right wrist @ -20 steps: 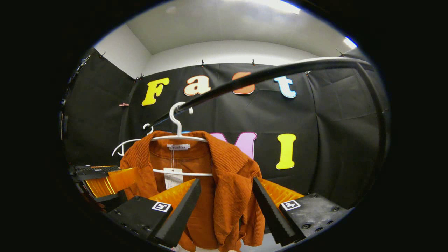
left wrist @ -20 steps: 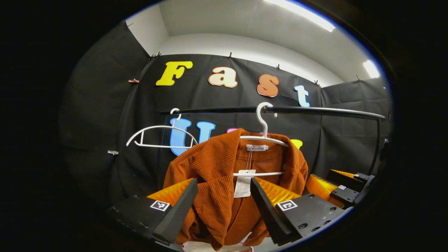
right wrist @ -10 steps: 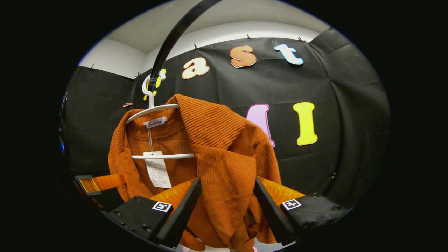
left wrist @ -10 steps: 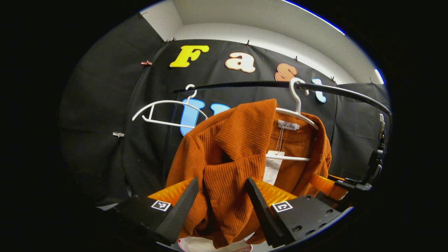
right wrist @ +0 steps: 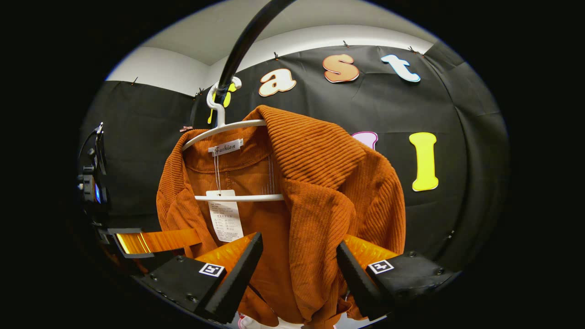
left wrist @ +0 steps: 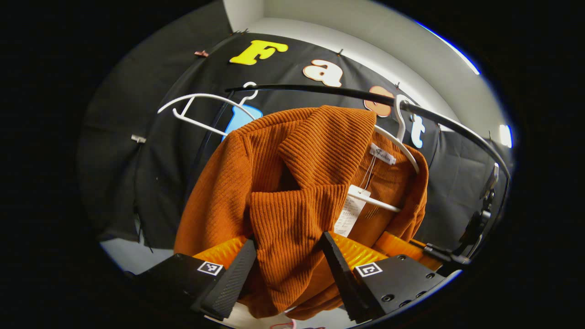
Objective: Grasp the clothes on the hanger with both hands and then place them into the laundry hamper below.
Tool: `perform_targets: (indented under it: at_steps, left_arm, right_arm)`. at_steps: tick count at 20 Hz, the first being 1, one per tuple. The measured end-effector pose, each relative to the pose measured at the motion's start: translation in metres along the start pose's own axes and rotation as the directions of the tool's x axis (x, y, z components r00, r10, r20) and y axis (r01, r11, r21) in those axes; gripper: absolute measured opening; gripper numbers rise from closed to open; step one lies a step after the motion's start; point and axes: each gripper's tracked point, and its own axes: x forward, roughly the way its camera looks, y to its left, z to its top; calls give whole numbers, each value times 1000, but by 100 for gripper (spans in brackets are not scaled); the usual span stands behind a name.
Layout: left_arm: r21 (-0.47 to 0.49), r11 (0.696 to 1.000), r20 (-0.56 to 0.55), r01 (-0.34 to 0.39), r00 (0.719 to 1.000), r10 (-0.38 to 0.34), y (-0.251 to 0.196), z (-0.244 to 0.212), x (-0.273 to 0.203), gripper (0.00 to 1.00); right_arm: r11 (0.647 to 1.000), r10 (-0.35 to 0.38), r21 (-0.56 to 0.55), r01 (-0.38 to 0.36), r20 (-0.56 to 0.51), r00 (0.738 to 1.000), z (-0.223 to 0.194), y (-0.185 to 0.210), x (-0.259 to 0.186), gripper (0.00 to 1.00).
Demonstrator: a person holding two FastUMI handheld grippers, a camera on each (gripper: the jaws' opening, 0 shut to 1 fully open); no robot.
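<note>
Left gripper view: left claw (left wrist: 285,274) agape astride jacket (left wrist: 292,183).

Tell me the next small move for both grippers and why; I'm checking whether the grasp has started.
Probably close both now. The left gripper and right gripper each stand open with a front panel of the orange jacket between the fingers, not yet pinched. The jacket hangs on the white hanger, so it needs a firm hold before being lifted off.
</note>
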Motion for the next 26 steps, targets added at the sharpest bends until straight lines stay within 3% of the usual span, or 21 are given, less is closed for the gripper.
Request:
perform_targets:
  at_steps: [5, 7, 10, 11, 12, 14, 16, 20, 21, 23, 24, 26]
  left_arm:
    - [140, 990, 24, 27, 999, -30, -40, -4, 12, 89]
    - [164, 985, 66, -52, 997, 41, -28, 5, 18, 89]
    - [129, 987, 114, -91, 991, 77, -18, 24, 24, 89]
    - [118, 986, 117, -118, 988, 104, -8, 25, 23, 69]
    - [106, 976, 122, -189, 977, 176, 10, 26, 23, 48]
    - [96, 975, 123, -199, 975, 187, 17, 33, 18, 6]
    - [115, 968, 128, -224, 969, 209, 26, 43, 11, 7]
    - [180, 931, 238, -319, 932, 274, 47, 91, -14, 7]
    - [188, 924, 256, -333, 925, 281, 51, 102, -16, 5]
    - [196, 914, 299, -355, 909, 289, 54, 122, -21, 6]
    - [203, 911, 316, -358, 905, 286, 54, 129, -20, 6]
    - [225, 901, 335, -371, 898, 286, 57, 140, -19, 6]
  right_arm:
    - [1000, -3, 23, 2, 25, 1000, 15, 0, 10, 97]
    - [1000, -31, -3, 31, 17, 999, 12, -5, 16, 97]
    - [994, -74, -77, 76, 31, 997, 16, -20, 20, 93]
    - [990, -87, -111, 90, 31, 996, 18, -28, 21, 84]
    - [983, -98, -153, 100, 23, 995, 17, -37, 24, 62]
    - [972, -105, -205, 113, 53, 993, 25, -52, 23, 18]
    - [978, -80, -188, 89, 57, 995, 27, -60, 22, 18]
    - [993, -71, -90, 81, 106, 992, 54, -85, 10, 18]
    - [994, -65, -83, 74, 108, 992, 59, -88, 7, 22]
    - [992, -44, -111, 55, 103, 994, 65, -89, 0, 14]
    - [991, -23, -133, 36, 100, 995, 66, -87, -3, 18]
    - [988, 18, -156, -5, 87, 996, 68, -85, -12, 14]
